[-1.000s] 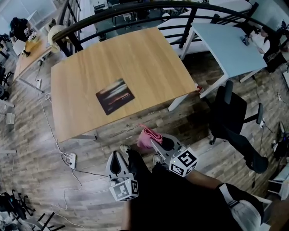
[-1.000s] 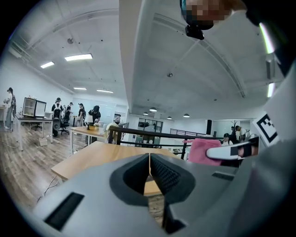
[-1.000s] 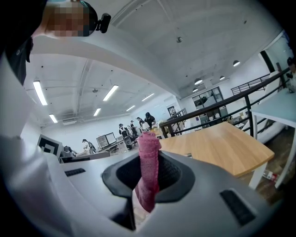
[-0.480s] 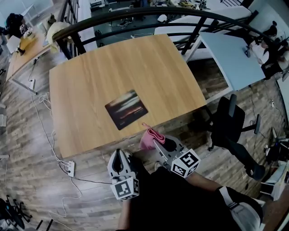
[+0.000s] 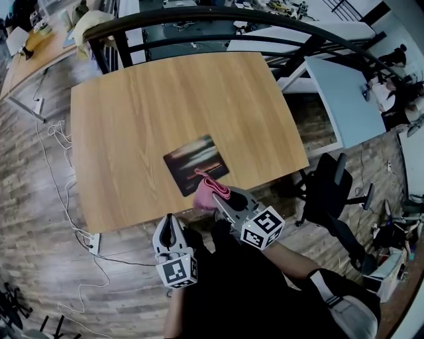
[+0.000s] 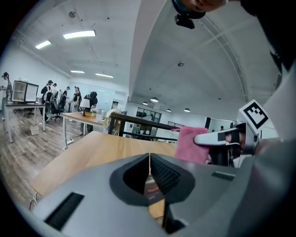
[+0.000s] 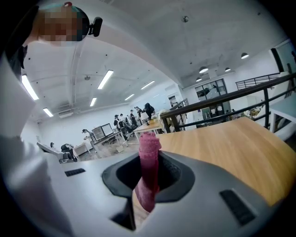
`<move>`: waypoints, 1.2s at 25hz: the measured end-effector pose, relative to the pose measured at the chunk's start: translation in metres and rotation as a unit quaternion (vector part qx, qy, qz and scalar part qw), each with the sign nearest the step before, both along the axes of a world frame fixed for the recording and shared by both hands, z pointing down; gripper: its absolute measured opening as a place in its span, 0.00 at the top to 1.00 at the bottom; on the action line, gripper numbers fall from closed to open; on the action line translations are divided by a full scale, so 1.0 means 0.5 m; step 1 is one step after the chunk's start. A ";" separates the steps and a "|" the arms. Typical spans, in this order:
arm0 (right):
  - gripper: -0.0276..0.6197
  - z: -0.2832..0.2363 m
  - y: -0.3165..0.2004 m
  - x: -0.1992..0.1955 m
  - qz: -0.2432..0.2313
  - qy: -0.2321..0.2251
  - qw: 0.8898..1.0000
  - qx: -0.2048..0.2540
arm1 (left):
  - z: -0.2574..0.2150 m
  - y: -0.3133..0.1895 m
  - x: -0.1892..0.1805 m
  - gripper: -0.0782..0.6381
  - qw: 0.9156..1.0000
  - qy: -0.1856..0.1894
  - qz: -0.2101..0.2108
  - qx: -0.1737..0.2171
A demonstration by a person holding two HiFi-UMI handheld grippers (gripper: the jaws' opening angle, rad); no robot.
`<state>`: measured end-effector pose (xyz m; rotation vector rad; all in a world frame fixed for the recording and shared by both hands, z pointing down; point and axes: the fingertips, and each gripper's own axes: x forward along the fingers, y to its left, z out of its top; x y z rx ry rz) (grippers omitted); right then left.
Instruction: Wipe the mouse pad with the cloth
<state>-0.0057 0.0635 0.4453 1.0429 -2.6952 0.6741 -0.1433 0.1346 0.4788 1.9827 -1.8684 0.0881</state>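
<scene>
A dark mouse pad (image 5: 196,163) with a streaked picture lies near the front edge of the wooden table (image 5: 152,99). My right gripper (image 5: 218,196) is shut on a folded pink cloth (image 5: 207,191), held over the table's front edge just below the pad. In the right gripper view the pink cloth (image 7: 148,171) stands pinched upright between the jaws. My left gripper (image 5: 170,233) hangs lower left, off the table, with its jaws shut on nothing. The left gripper view shows the pink cloth (image 6: 192,144) and the right gripper's marker cube (image 6: 253,114) to its right.
A black railing (image 5: 199,20) runs behind the wooden table. To the right stand a pale blue table (image 5: 338,86) and a black office chair (image 5: 328,192). Cables and a power strip (image 5: 93,242) lie on the wood floor at left. People stand far back in the room.
The table has come closer in the head view. My right gripper with the pink cloth has moved from over the floor up to the table's front edge beside the mouse pad.
</scene>
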 end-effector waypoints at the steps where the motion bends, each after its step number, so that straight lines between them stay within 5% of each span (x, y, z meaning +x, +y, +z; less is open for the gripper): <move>1: 0.85 0.007 -0.009 -0.012 -0.009 0.000 1.000 -0.003 | 0.009 -0.003 -0.001 0.85 1.000 0.002 -0.004 -0.006; 13: 0.85 0.071 -0.166 -0.156 -0.137 0.001 0.991 -0.014 | 0.125 -0.091 0.005 0.85 0.997 0.012 -0.052 -0.057; 21: 0.85 0.194 -0.220 -0.212 -0.160 0.010 0.984 -0.075 | 0.242 -0.143 0.022 0.85 0.994 0.017 -0.042 -0.098; 30: 0.85 0.375 -0.249 -0.271 -0.197 0.052 0.968 -0.149 | 0.393 -0.162 0.062 0.86 0.980 0.070 -0.040 -0.184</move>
